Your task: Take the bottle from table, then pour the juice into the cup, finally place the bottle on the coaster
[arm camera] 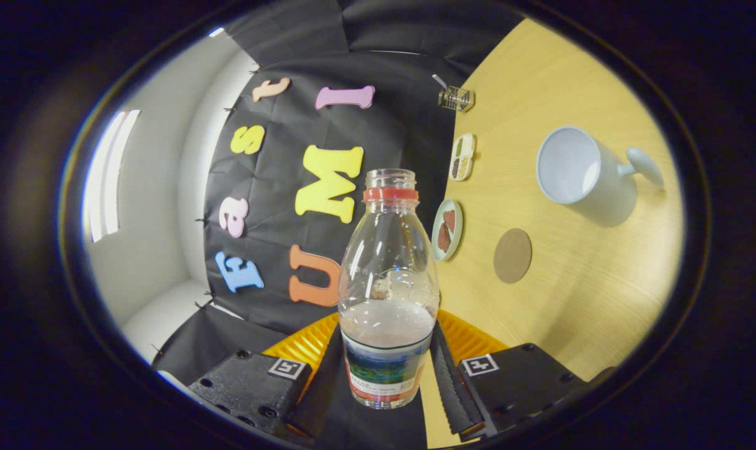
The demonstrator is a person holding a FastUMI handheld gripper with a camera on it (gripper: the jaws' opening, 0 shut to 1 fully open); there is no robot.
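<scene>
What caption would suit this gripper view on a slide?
Tongs grip an uncapped clear plastic bottle, tilted toward the pale mug and round brown coaster.

From my seat, the bottle (387, 294) hides the inner faces of the gripper (387, 375), so I cannot see where the fingers (454, 381) meet its sides. Its base blocks the table (571, 300) right behind it. The label's print is too small to tell. What lies in the round dish (447, 229) and the oblong dish (462, 156) is too small to name. The small clear object (456, 98) near the wall is unclear.
</scene>
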